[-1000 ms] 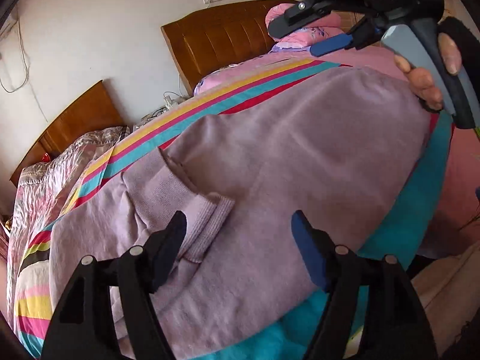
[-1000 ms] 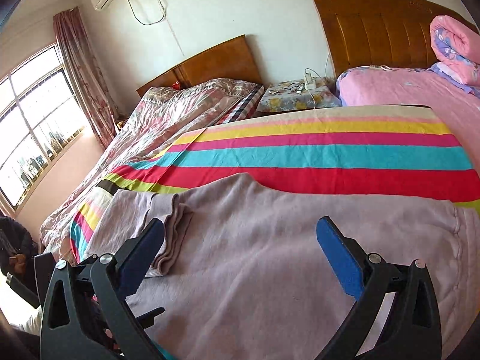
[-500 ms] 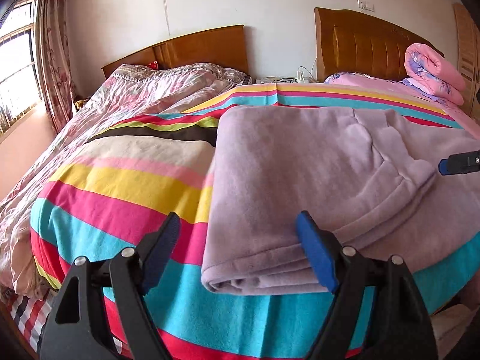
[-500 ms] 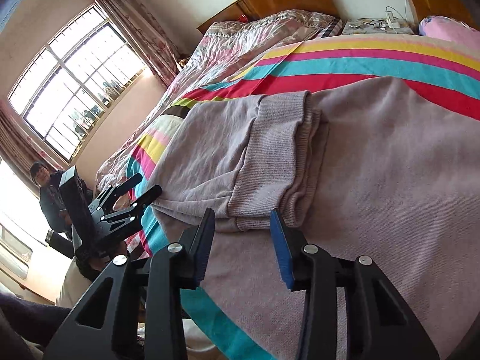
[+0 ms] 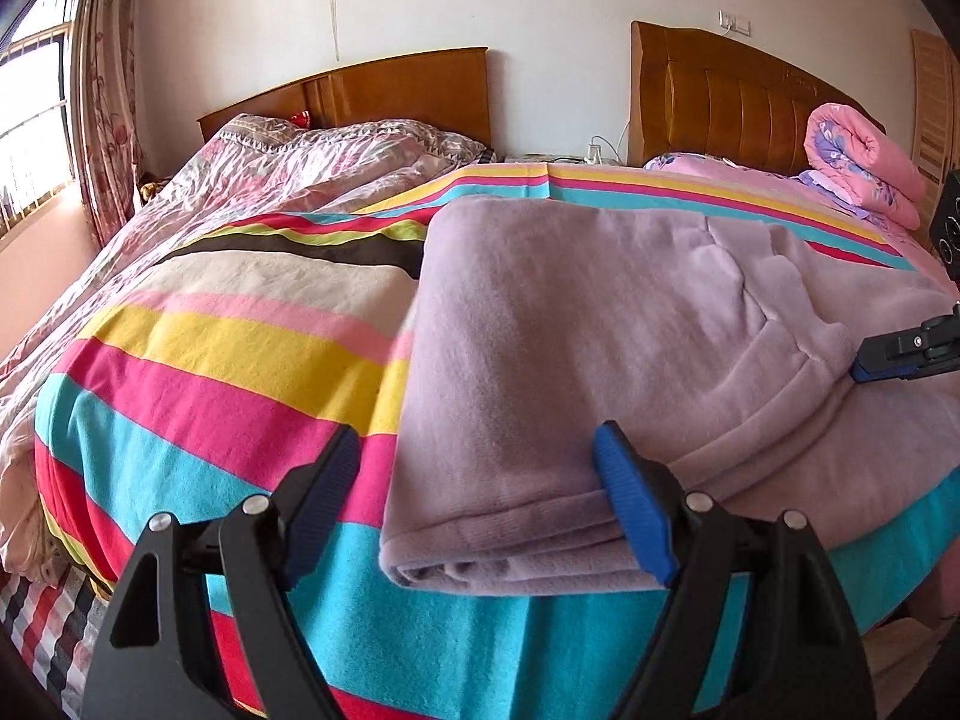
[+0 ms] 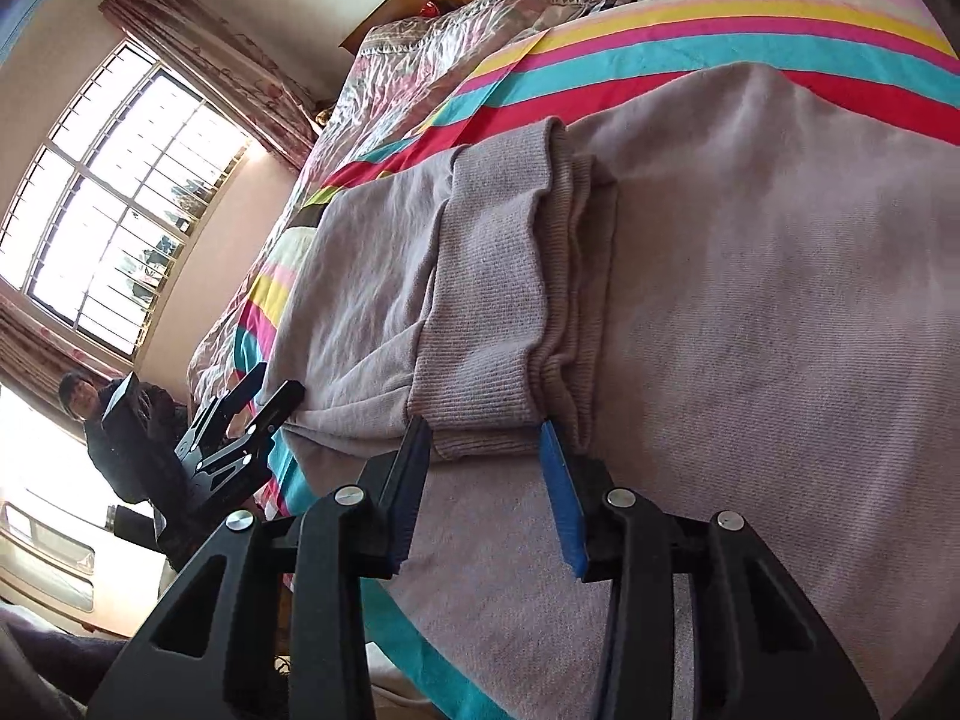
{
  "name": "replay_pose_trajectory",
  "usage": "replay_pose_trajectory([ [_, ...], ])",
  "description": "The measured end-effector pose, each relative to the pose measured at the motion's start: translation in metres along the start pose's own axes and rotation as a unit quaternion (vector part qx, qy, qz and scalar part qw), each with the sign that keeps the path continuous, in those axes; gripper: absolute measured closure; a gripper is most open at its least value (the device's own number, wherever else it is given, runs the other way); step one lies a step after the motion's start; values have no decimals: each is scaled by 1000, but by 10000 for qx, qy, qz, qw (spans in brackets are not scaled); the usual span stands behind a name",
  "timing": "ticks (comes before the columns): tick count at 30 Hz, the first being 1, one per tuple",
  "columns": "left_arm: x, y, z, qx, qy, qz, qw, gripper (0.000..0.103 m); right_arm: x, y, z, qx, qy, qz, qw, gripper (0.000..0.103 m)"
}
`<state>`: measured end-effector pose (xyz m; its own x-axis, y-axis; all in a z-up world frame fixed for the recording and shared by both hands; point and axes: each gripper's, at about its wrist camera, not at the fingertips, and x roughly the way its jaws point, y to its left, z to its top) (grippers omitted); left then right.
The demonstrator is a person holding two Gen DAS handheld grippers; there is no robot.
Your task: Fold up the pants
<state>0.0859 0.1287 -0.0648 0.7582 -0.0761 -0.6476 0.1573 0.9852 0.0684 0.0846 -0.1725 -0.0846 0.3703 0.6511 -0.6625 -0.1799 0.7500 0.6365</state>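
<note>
Lilac pants lie folded on the striped bed cover.
Left tool spread wide at the folded edge; right tool half-spread around the ribbed cuffs.

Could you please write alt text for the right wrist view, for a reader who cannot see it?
The right tool sits open around the ribbed cuff of lilac pants folded on a striped blanket. At left, the left tool reaches toward the pants' fold, with a window behind.
</note>
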Motion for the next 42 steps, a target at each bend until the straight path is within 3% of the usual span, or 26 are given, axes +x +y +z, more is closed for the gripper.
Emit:
replay_pose_trajectory([
  [8, -1, -3, -1, -20, 18, 62, 10000, 23, 3, 14, 11, -303, -148, -46, 9994, 65],
  [10, -1, -5, 0, -9, 16, 72, 10000, 23, 7, 16, 10, -370, -125, -92, 9992, 91],
  [11, -1, -5, 0, -10, 16, 72, 10000, 23, 6, 15, 10, -372, -185, -155, 9990, 94],
  [15, -5, -8, 1, 62, 13, 81, 9999, 20, -20, 38, 9, -784, -566, -275, 9949, 95],
  [19, -3, -12, 1, 99, 30, 53, 9999, 17, -1, 10, 7, -371, -135, -528, 9978, 94],
  [21, -2, -13, 0, 101, 48, 95, 9999, 17, 2, -1, 2, -255, -218, -343, 9988, 93],
  [23, -4, -11, 0, 108, 53, 86, 9999, 17, -7, -1, 4, -180, -259, -359, 9989, 82],
  [24, -6, -11, 1, 130, 34, 79, 9999, 17, -15, 0, 5, -232, -374, -438, 9981, 67],
  [25, -8, -11, 2, 155, 6, 79, 9998, 17, -23, 0, 7, -253, -496, -501, 9972, 43],
  [27, -11, -11, 2, 163, -46, 81, 9998, 15, -30, -2, 12, -272, -529, -482, 9971, 27],
  [32, -13, -8, -1, 25, -118, 79, 9999, 15, -1, -12, 29, -312, -147, -459, 9984, 40],
  [37, -18, -1, -4, -72, -146, 77, 9998, 14, 15, 8, 25, -623, 350, -444, 9965, 51],
  [38, -18, 0, -5, -90, -140, 66, 9998, 14, 14, 10, 22, -628, 501, -387, 9960, 52],
  [39, -18, 1, -5, -100, -143, 57, 9998, 14, 12, 10, 18, -527, 618, -232, 9964, 61],
  [42, -18, 1, -6, -124, -165, 23, 9998, 13, 11, 3, 19, -362, 603, -30, 9975, 63],
])
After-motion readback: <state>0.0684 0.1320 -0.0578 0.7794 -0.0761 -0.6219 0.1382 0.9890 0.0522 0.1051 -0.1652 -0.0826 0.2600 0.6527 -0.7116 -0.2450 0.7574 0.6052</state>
